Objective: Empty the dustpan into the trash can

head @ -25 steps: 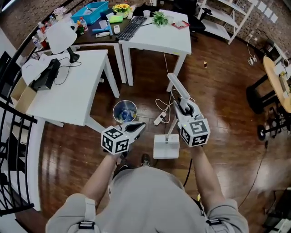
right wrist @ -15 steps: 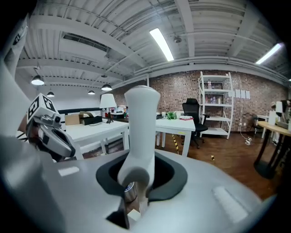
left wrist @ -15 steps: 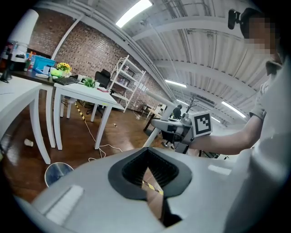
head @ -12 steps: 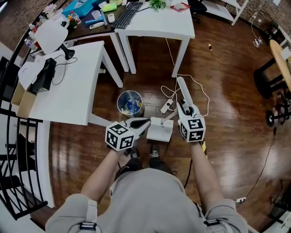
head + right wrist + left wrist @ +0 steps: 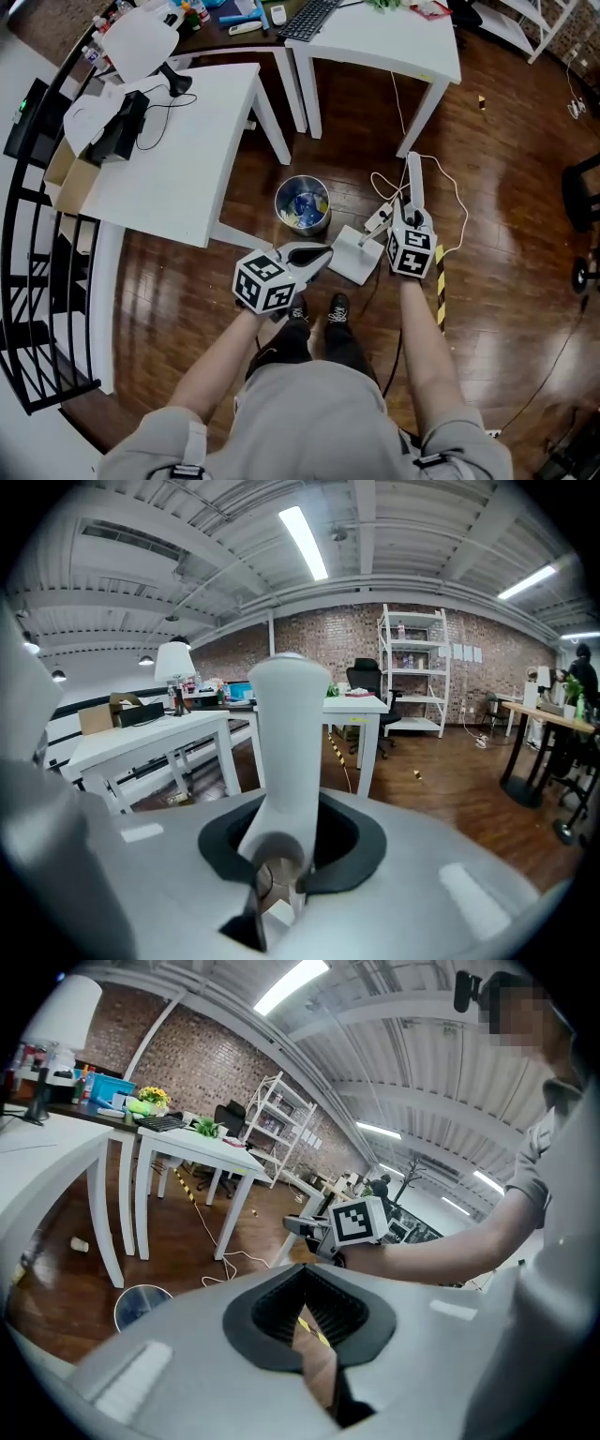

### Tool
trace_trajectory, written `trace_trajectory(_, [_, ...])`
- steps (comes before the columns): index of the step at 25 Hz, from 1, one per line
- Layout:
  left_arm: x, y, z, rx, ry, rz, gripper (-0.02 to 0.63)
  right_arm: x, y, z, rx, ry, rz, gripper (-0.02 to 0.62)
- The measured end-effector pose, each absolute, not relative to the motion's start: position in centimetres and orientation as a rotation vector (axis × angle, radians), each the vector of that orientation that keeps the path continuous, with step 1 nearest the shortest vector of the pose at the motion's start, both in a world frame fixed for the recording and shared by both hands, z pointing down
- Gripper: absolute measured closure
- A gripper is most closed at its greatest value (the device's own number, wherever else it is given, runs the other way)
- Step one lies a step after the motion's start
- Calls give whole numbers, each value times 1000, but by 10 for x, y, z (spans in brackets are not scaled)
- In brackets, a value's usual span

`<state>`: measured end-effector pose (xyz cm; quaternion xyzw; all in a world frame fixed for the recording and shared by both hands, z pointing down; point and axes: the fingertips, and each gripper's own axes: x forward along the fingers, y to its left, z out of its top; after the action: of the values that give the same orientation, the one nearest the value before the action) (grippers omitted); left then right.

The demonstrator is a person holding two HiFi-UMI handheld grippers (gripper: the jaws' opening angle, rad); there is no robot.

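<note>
The round metal trash can stands on the wood floor by a table leg, with coloured litter inside; it also shows low in the left gripper view as the trash can. The white dustpan sits low, just right of the can. Its long white handle runs up through my right gripper, which is shut on the handle. I cannot tell whether the pan touches the floor. My left gripper hovers left of the pan, jaws together with nothing in them.
White tables stand left and behind the can, another table farther back. A power strip and cable lie on the floor by the dustpan. Striped tape marks the floor. My shoes are below the pan. A railing is at left.
The right gripper has dropped lower with the dustpan, which now sits close beside the trash can. The left gripper has sunk a little. The view has shifted as my head moved.
</note>
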<state>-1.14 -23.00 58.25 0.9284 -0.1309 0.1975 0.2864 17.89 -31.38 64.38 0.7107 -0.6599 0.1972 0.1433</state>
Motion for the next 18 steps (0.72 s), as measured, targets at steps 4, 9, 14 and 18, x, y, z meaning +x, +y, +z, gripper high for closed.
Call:
trace_trajectory(4, [-22, -237, 589, 2454, -380, 521, 600, 188, -321, 659, 2116, -1807, 602, 538])
trace_trajectory(9, [-34, -251, 589, 2439, -415, 510, 600, 191, -338, 667, 2142, -1756, 626, 537])
trace_trajectory(14, [-39, -259, 590, 2436, -429, 496, 600, 210, -347, 676, 2142, -1766, 669, 537])
trace_trajectory(18, [-34, -270, 585, 2457, -434, 469, 600, 215, -356, 678, 2109, -1801, 721, 537])
